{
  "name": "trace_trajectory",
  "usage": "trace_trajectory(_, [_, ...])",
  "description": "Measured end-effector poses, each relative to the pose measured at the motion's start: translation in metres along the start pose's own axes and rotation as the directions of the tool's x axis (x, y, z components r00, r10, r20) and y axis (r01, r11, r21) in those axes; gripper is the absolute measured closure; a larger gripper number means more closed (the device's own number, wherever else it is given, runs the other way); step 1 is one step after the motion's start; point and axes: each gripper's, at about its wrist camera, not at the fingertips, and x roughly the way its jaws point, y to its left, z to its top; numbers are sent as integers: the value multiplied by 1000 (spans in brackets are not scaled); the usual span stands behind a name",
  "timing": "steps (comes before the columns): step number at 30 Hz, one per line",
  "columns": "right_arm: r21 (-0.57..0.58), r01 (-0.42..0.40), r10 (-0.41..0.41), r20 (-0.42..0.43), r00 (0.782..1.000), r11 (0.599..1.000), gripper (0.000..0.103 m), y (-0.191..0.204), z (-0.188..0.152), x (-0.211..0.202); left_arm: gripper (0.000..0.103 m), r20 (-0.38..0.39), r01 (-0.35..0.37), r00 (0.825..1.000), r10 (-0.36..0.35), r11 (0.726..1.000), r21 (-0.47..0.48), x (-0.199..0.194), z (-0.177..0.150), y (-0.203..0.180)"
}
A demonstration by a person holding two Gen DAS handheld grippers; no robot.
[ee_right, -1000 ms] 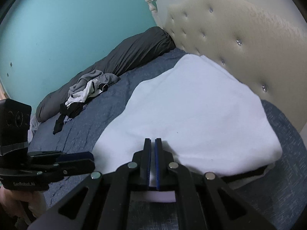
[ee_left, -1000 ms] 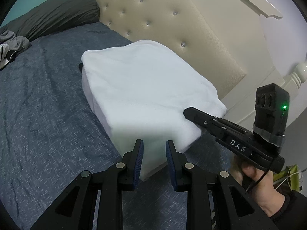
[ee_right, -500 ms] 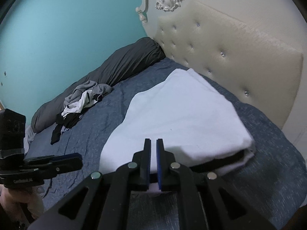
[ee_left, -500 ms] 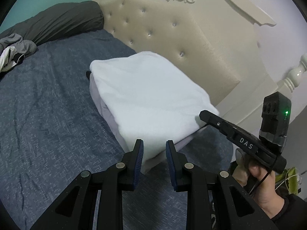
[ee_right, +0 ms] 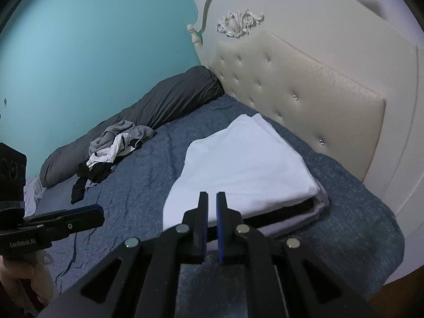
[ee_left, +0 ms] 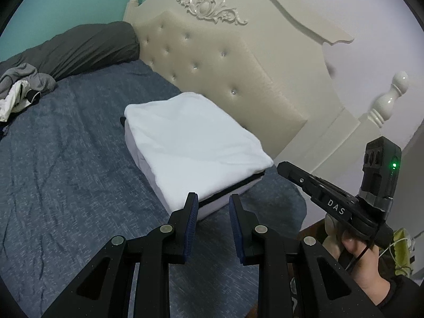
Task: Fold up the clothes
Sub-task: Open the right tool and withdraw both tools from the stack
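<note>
Folded white garment lying as a squared stack on the blue bedspread, at the far right of the bed, just beside the tufted headboard; under it a thin black layer and a pale one showing at the near edge, so probably topping a small pile of folded pieces. Well apart at the far left, a loose heap of grey, white and black clothes against the dark bolster, not folded.

Judged soft, light and limp: no stiffness to carry a shape, likely to sag and unfold if lifted by one corner, and to slide over the layer beneath. Best taken at the near folded edge or at two corners together, pinching all layers at once, or pressed flat from above rather than dragged.

Left hand-held gripper parted to a moderate gap, nothing between the pads, hovering just short of the stack's near edge without touching. Right hand-held gripper nearly closed, only a narrow slit between the blue pads, empty, held near the same edge and clear of the cloth
</note>
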Motion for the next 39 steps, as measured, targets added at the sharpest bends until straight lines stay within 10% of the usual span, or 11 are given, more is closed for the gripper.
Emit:
trace_trajectory(20, [-1,57,-57,41,998,998,95,36,-10,-81,76,57,-8,998,6,1000,29,-68,-19,-22])
trace_trajectory(39, [32,152,-154,68,986,988,50,67,-50,-145,50,107,-55,993,45,995,86,-125,-51,-25])
